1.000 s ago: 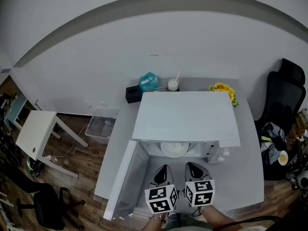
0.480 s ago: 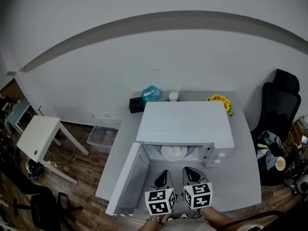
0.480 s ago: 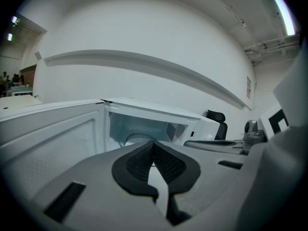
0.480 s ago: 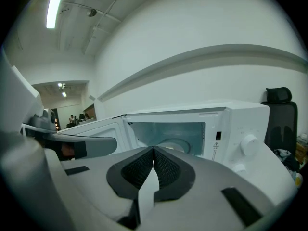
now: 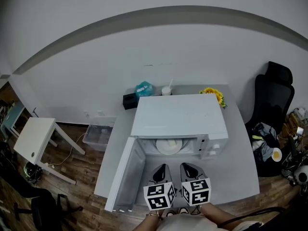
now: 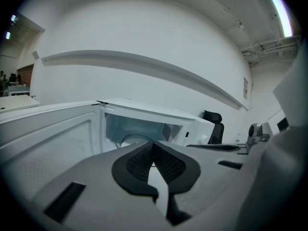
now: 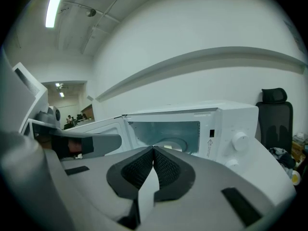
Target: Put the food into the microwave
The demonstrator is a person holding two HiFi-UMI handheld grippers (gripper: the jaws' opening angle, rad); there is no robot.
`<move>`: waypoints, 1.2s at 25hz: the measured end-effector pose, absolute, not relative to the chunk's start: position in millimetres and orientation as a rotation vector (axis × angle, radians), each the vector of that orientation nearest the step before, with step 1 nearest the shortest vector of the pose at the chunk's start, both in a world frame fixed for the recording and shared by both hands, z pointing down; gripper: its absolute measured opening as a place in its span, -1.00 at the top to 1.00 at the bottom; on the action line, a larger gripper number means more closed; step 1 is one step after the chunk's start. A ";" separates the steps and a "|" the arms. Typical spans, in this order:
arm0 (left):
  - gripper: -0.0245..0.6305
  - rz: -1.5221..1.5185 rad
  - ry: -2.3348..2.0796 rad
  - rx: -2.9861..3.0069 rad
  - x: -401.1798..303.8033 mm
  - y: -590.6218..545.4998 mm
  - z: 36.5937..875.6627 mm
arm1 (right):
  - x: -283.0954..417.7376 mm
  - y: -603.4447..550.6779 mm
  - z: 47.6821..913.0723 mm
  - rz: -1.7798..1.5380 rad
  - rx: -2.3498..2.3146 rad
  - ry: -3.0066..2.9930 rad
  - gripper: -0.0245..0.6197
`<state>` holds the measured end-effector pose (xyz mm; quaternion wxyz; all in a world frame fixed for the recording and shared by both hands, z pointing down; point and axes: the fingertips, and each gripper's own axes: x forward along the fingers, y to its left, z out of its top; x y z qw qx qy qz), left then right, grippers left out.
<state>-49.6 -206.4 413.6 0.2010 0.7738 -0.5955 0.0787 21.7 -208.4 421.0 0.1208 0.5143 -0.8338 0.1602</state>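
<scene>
One white box-shaped microwave [image 5: 179, 114] is shown on one grey table [image 5: 239, 167], with its single hinged white door [image 5: 126, 174] swung fully open to the left of the head view. One white round dish [image 5: 168, 146] is seen inside the open cavity; only its front part is exposed below the roof of the oven, and whether food lies on it cannot be made out. Two grippers are counted in front of the opening, side by side and apart from the microwave: the left gripper [image 5: 162, 168] and the right gripper [image 5: 185, 167], each carrying one marker cube. In the left gripper view the jaws of the left gripper [image 6: 153, 143] are closed pad against pad with nothing between them, and the same is shown for the right gripper [image 7: 153, 149] in the right gripper view. Four small items are lined up behind the microwave: one black box [image 5: 129, 100], one teal crumpled object [image 5: 143, 88] of unclear kind, one white cup with a straw [image 5: 166, 89] and one bunch of yellow flowers [image 5: 212, 93], all partly cut off by the oven top. One black office chair [image 5: 269, 95], one white side table [image 5: 31, 138] and one clear plastic bin [image 5: 97, 134] are placed on the wooden floor.
</scene>
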 end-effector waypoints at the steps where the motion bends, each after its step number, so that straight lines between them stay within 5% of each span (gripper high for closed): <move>1: 0.92 0.219 -1.663 2.163 -49.3 -206.2 412.7 | 21.8 -208.3 418.8 0.462 1.502 -2.437 0.87; 30: 0.92 0.225 -1.688 2.114 -55.4 -214.6 420.7 | 31.4 -209.2 421.0 0.393 1.482 -2.400 0.88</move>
